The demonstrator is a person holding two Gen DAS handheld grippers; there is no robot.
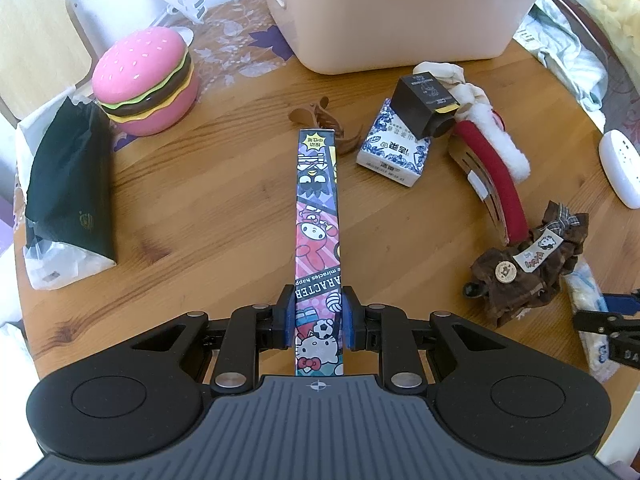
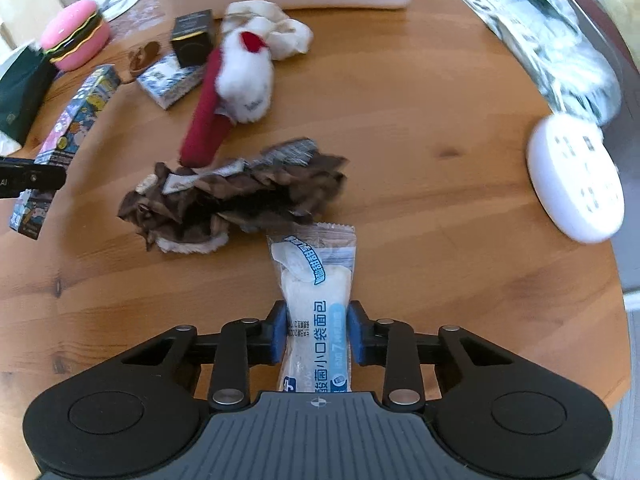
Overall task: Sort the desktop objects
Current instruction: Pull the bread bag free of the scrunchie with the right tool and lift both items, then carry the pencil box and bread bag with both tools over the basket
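Left gripper (image 1: 319, 317): jaws pinched on a long cartoon-printed box (image 1: 318, 216), held above the wooden desk (image 1: 200, 184).
Right gripper (image 2: 319, 334): jaws clamped on a wrapped bread packet (image 2: 314, 280), just beside a brown scrunchie (image 2: 236, 196).
Beige bin (image 1: 392, 12): at the desk's far edge.

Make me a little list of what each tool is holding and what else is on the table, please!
left tool: shut on the cartoon box
right tool: shut on the bread packet
table: round, wooden
bin: beige, at the far edge
burger toy: pink, far left
brown scrunchie: just beyond the bread packet
power strip: white, right edge
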